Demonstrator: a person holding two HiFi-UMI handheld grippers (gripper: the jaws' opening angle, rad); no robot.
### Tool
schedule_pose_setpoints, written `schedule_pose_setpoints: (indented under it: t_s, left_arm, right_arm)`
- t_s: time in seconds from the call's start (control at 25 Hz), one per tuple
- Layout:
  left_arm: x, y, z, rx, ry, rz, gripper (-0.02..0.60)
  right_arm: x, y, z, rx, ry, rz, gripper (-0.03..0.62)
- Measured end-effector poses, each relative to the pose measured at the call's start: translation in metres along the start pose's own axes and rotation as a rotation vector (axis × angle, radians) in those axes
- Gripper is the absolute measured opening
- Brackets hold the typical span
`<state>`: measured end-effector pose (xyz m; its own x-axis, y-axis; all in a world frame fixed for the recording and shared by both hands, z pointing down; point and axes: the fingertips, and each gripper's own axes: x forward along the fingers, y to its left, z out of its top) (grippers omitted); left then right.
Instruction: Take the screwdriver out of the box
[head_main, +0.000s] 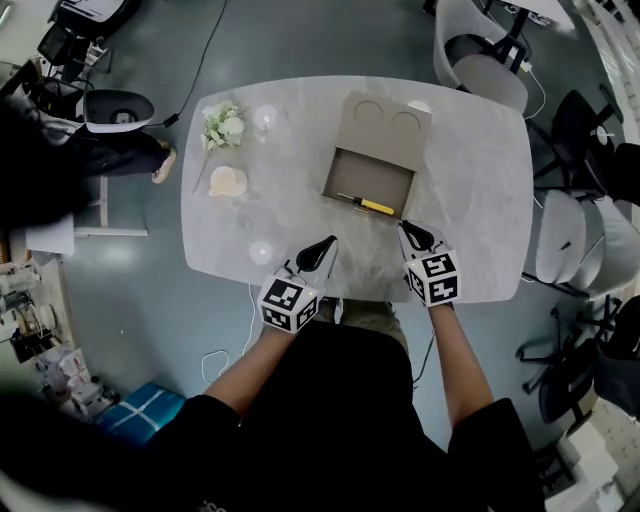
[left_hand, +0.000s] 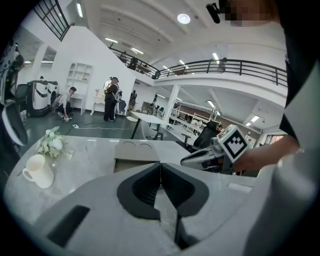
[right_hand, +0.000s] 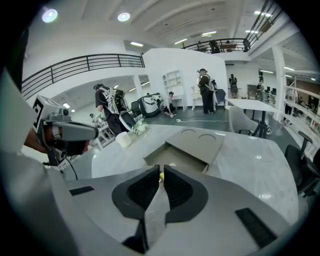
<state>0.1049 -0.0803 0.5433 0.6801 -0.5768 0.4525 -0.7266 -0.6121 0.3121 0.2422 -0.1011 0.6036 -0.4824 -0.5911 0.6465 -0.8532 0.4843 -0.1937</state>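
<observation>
Obliquely downward: left gripper (head_main: 328, 243), right gripper (head_main: 405, 229)

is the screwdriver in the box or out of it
In the box. The screwdriver lies flat on the floor of the open box, near the side closest to the person, with the lid folded back.

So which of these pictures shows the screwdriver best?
The head view: the screwdriver lies in full sight, yellow handle and dark shaft, inside the open box. The right gripper view shows only a yellow sliver beyond its jaws; the left gripper view shows the box but not the tool.
</observation>
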Motion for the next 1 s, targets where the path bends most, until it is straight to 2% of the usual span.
schedule_pose_setpoints:
  t_s: [0.32,0.52,0.56,0.6,0.64,0.8,1.0]
  left_arm:
    - [0.018,0.013,0.004,-0.007,-0.004,-0.024,0.017]
    - [0.020,0.038,0.007,-0.036,-0.008,-0.004,0.017]
    - [0.021,0.043,0.006,-0.044,-0.009,0.002,0.017]
    - [0.020,0.048,0.005,-0.050,-0.009,0.006,0.017]
    - [0.020,0.052,0.003,-0.055,-0.008,0.010,0.017]
    - [0.017,0.066,-0.003,-0.075,0.003,0.021,0.017]
    - [0.016,0.085,-0.005,-0.091,0.004,0.033,0.017]
  right_arm:
    - [0.068,-0.003,-0.013,-0.218,0.206,0.140,0.014]
    - [0.106,-0.008,-0.017,-0.326,0.314,0.228,0.018]
    - [0.113,-0.009,-0.021,-0.350,0.347,0.247,0.049]
    - [0.120,-0.010,-0.026,-0.372,0.384,0.263,0.109]
    - [0.126,-0.011,-0.032,-0.395,0.421,0.275,0.127]
    - [0.147,-0.016,-0.053,-0.486,0.535,0.313,0.127]
    - [0.164,-0.017,-0.065,-0.520,0.587,0.347,0.126]
